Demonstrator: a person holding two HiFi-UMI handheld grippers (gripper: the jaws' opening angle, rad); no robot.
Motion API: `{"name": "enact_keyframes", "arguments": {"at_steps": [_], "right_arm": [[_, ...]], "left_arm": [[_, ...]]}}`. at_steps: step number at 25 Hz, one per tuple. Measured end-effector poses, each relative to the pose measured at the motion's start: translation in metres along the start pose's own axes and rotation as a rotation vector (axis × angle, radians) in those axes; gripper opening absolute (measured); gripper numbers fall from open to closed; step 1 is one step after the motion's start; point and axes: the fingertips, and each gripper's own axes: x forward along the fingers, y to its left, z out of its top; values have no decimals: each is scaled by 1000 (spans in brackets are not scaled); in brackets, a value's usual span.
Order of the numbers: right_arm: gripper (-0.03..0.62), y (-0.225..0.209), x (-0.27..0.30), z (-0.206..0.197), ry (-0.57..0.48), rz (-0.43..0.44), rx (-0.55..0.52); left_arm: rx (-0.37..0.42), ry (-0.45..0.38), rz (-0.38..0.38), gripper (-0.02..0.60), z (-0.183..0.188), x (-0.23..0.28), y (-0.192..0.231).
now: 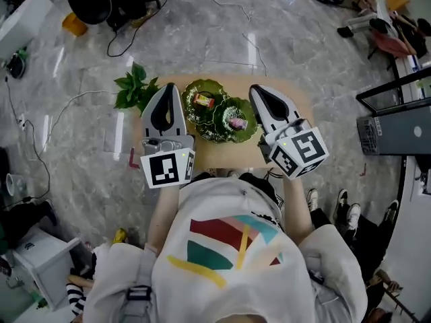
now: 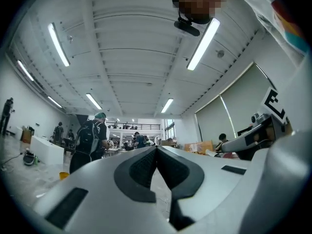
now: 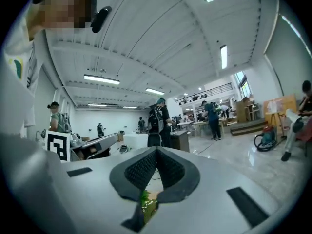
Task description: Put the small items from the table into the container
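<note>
Seen from the head view, two green leaf-shaped dishes (image 1: 194,115) sit side by side on a small wooden table (image 1: 222,155). One holds an orange-wrapped sweet (image 1: 204,100), the other a pink-wrapped one (image 1: 237,122). My left gripper (image 1: 168,87) is raised above the table's left side, pointing away from me, its jaws shut with nothing between them (image 2: 156,148). My right gripper (image 1: 258,90) is lifted over the table's right side, also shut (image 3: 157,149); no item shows between its pads. A green scrap (image 3: 146,204) shows through the gap below the right pads; I cannot tell what it is.
A leafy green plant (image 1: 135,86) lies at the table's left corner. Cables (image 1: 222,9) run over the marble floor beyond it. A dark cabinet (image 1: 397,130) stands to the right, a white box (image 1: 44,261) at lower left. People stand in the hall, one with a backpack (image 2: 90,138).
</note>
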Motion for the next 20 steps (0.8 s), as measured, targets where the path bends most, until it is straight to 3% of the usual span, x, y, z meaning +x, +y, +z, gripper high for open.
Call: {"name": "enact_keyframes", "arguments": {"at_steps": [5, 11, 20], "right_arm": [[15, -10, -34, -1, -39, -72, 13], [15, -12, -44, -4, -44, -89, 31], [15, -11, -37, -4, -47, -97, 18]], "left_arm": [[-1, -14, -57, 8, 8, 4, -26], [2, -23, -101, 8, 14, 5, -44], [-20, -32, -82, 8, 12, 3, -33]]}}
